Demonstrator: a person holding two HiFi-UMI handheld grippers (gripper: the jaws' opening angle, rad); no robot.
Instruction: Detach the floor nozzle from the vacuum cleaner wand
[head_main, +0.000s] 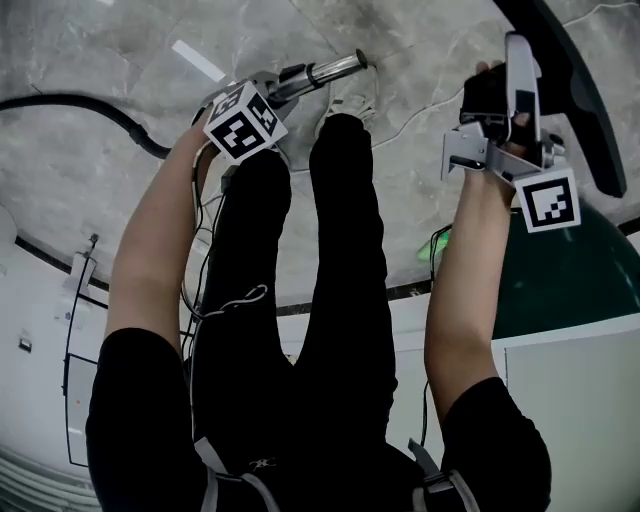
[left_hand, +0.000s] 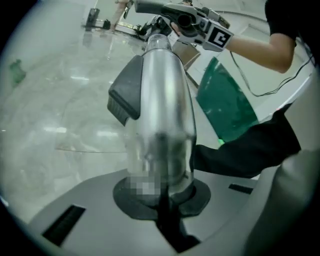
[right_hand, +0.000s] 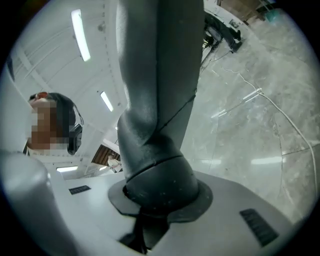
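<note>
The silver vacuum wand (head_main: 322, 72) sticks out over the marble floor, and its far end is free. My left gripper (head_main: 283, 90) is shut on it. In the left gripper view the wand (left_hand: 162, 105) runs away from the jaws with a dark clip (left_hand: 125, 96) on its side, and the left gripper (left_hand: 161, 194) clamps its base. The dark floor nozzle (head_main: 562, 85) is apart from the wand, at the upper right. My right gripper (head_main: 503, 100) is shut on its neck. In the right gripper view the grey nozzle neck (right_hand: 157, 125) rises from the right gripper (right_hand: 159, 197).
A black hose (head_main: 92, 104) lies on the floor at the left. The person's black-clad legs (head_main: 300, 290) and a white shoe (head_main: 352, 100) fill the middle. A green object (head_main: 572, 270) sits below the right gripper, with white surfaces (head_main: 575, 420) and cables (head_main: 225, 305) nearby.
</note>
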